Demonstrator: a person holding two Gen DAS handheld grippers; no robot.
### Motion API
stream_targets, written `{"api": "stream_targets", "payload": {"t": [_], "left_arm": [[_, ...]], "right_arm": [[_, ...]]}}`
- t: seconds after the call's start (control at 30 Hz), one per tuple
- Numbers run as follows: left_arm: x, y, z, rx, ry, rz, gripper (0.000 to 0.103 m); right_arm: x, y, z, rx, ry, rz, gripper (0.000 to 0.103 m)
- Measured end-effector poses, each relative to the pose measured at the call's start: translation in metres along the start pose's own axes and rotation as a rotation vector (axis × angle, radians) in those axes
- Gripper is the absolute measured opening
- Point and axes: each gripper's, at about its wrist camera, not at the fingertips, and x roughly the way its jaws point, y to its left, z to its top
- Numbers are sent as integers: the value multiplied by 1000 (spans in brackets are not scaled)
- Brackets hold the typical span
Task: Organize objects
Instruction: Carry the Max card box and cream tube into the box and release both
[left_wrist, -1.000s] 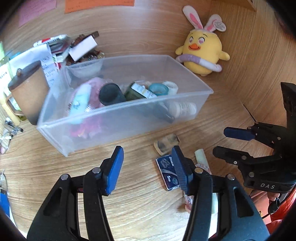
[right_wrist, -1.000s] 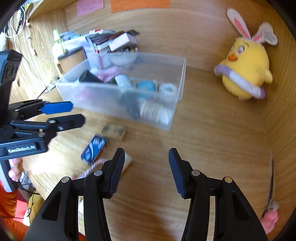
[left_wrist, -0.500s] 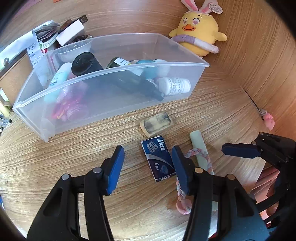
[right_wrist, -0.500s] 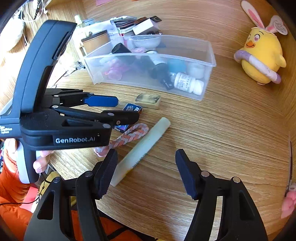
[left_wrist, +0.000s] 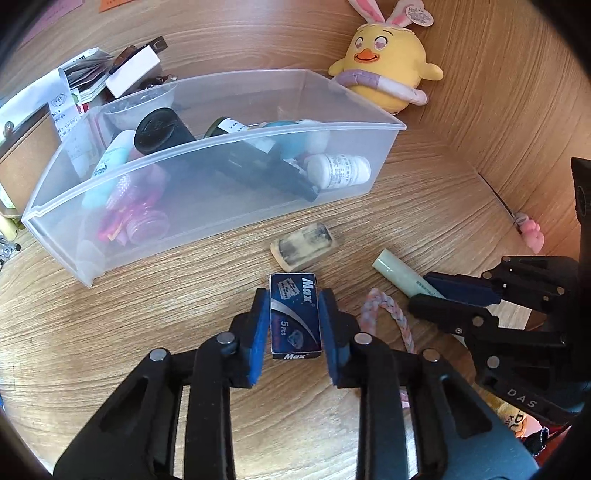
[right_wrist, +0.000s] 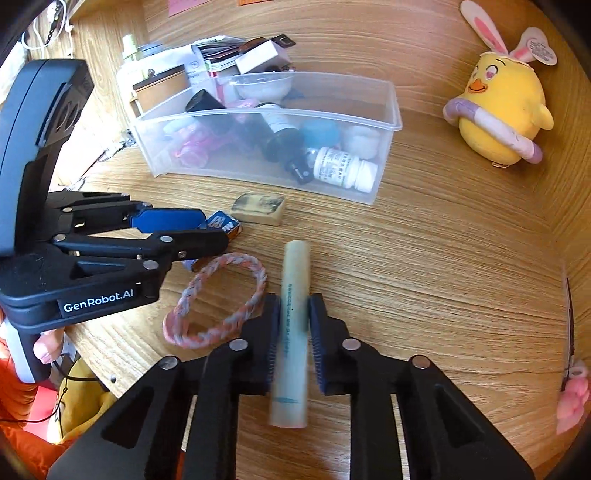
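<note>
Two hand-held claws work a wooden counter (left_wrist: 110, 332) at once: the left claw (left_wrist: 293, 325), its jaws having just been closing, clamps a small blue razor-blade box (left_wrist: 293, 317) lying flat at the six o'clock of the left wrist view, while the right claw (right_wrist: 294, 328), likewise just closed, pinches a pale green tube (right_wrist: 291, 314) that also lies flat. Neither item appears lifted yet. At twelve o'clock a clear plastic bin (left_wrist: 221, 206) already holds bottles and other small items, suggesting the sorting is well along. A worn eraser (left_wrist: 304, 245) just in front of the bin and a braided pink bracelet (right_wrist: 214, 299) between the claws remain loose on the counter.
</note>
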Motion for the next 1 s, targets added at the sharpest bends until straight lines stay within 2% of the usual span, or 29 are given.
{"api": "stream_targets", "payload": {"t": [0.27, 0.73, 1.0], "left_arm": [[-12, 7, -2, -46, -27, 9, 26], [-90, 36, 19, -130, -262, 72, 26], [-108, 60, 44, -162, -348, 122, 26]], "right_arm": [[-9, -18, 10, 54, -43, -8, 14], [-47, -23, 65, 43, -227, -37, 14], [-64, -19, 102, 14, -333, -58, 14]]}}
